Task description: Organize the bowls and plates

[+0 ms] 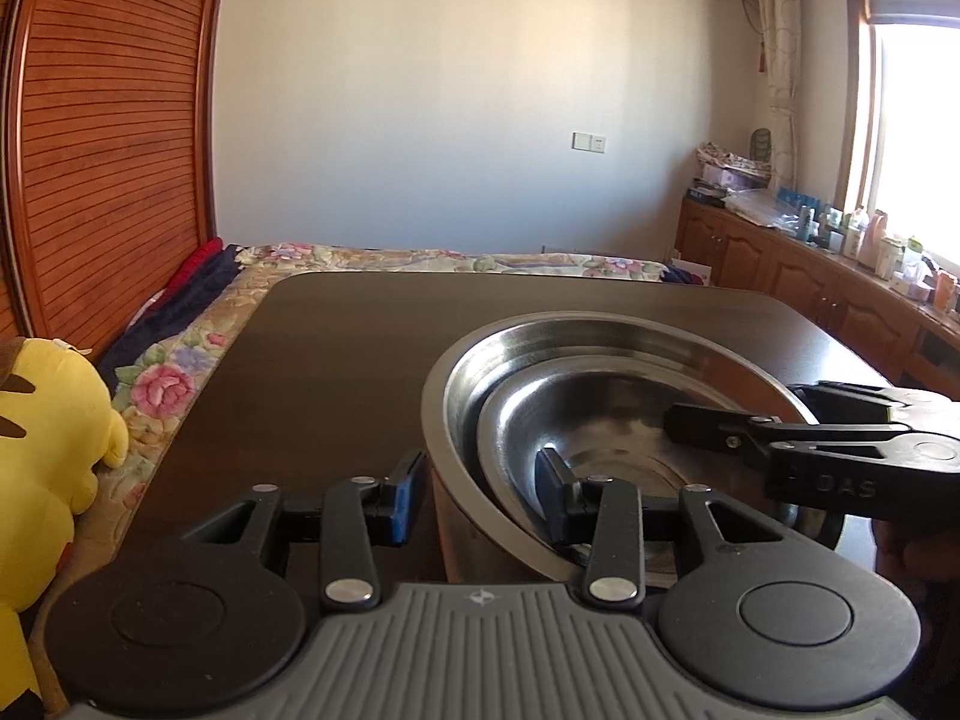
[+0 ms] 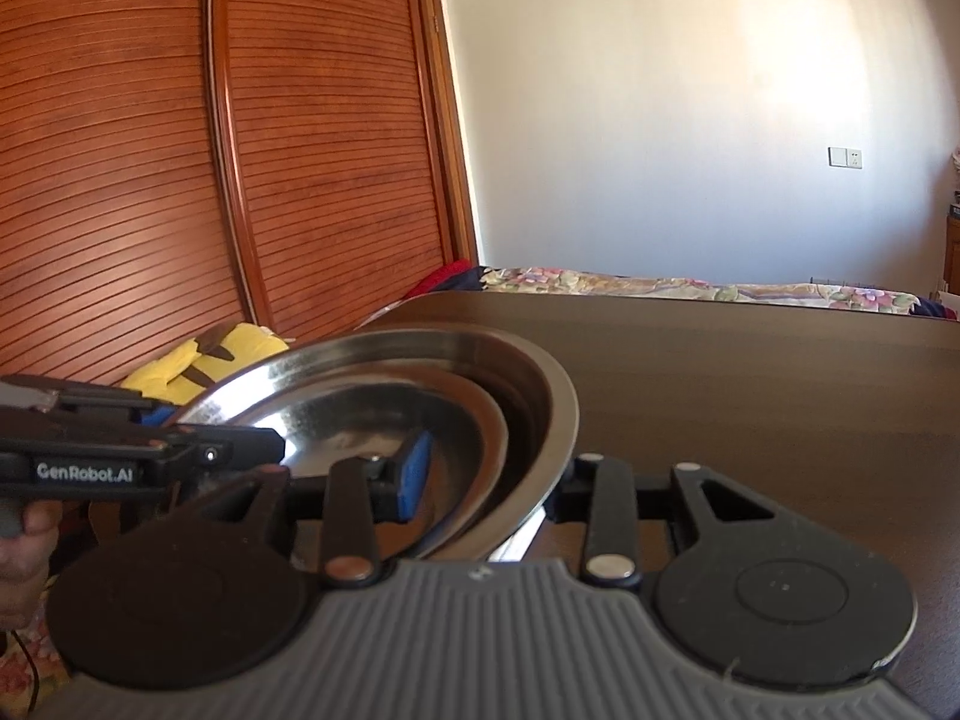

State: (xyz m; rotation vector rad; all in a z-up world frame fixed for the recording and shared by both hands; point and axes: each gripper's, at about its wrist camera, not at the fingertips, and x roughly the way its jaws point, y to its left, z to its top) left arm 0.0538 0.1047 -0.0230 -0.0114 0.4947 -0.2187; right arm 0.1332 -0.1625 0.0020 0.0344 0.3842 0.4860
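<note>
Bowls, steel, nested: smaller bowl (image 1: 600, 420) inside larger bowl (image 1: 456, 372), on dark tabletop (image 1: 336, 348) beside floral bed (image 1: 198, 330).
Left gripper (image 1: 480, 495) and right gripper (image 2: 495, 480) jaws wide apart, straddling opposite rims, gripping nothing. Left view alone shows window cabinets (image 1: 780, 264).

My right gripper (image 2: 480, 483) is hiding the near rims of the nested steel bowls (image 2: 420, 396), and its right finger is sitting mostly behind the outer wall. My left gripper (image 1: 480, 495) is covering their near edge too. The plush toy (image 1: 42, 456) is running off frame.
</note>
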